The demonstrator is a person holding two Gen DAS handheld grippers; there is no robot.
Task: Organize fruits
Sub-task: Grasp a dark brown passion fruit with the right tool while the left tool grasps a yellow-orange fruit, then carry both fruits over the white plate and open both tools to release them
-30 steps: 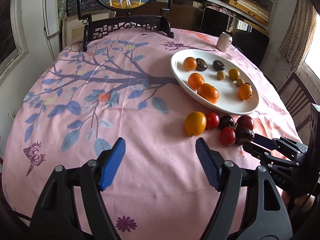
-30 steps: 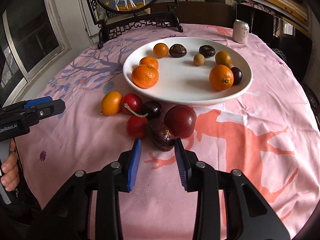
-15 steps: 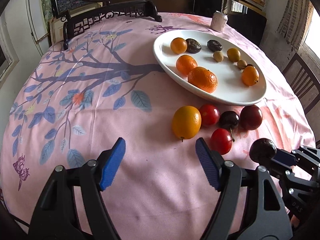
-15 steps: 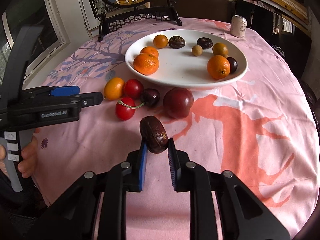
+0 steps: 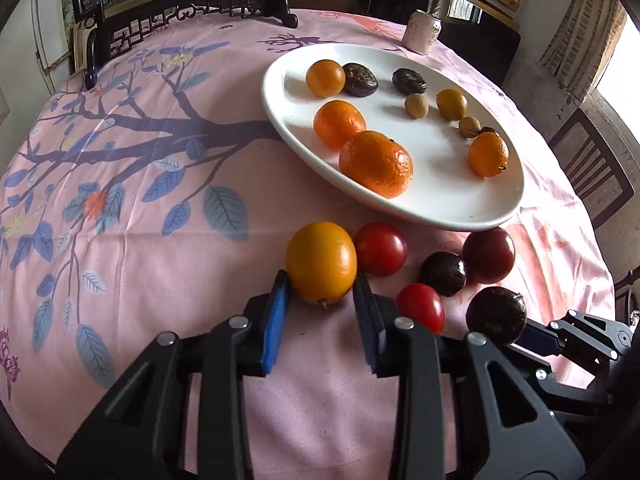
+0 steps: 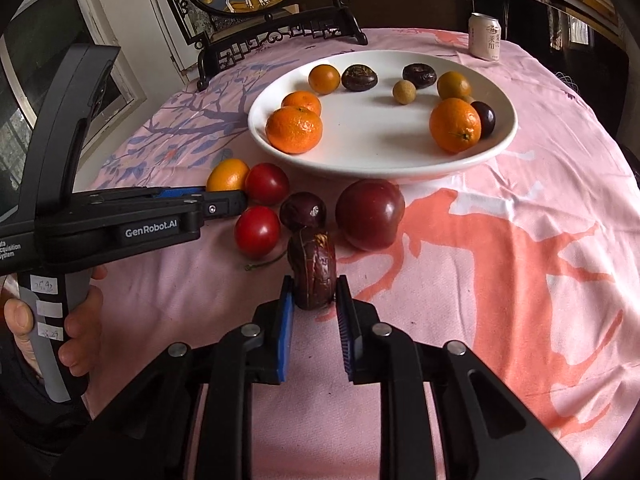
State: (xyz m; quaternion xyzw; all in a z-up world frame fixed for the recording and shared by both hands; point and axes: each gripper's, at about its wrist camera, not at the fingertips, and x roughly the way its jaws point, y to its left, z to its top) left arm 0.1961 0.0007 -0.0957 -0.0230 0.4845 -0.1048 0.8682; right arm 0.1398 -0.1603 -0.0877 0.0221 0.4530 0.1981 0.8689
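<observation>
My white oval plate (image 5: 280, 120) already carries 9 or so pieces: dimpled mandarins, wrinkled dark fruits, small tan ones. 6 are left off it. My left gripper (image 5: 322, 300) has just been closing, and its blue pads now pinch the smooth yellow-orange fruit (image 5: 321, 266) on the pink cloth (image 5: 160, 280). My right gripper (image 6: 314, 304) clamps a shrivelled brown fruit (image 6: 313, 270), lifted. 2 glossy tomatoes, a plum (image 6: 370, 214) and a dark round fruit (image 6: 302, 211) wait beside the rim.
</observation>
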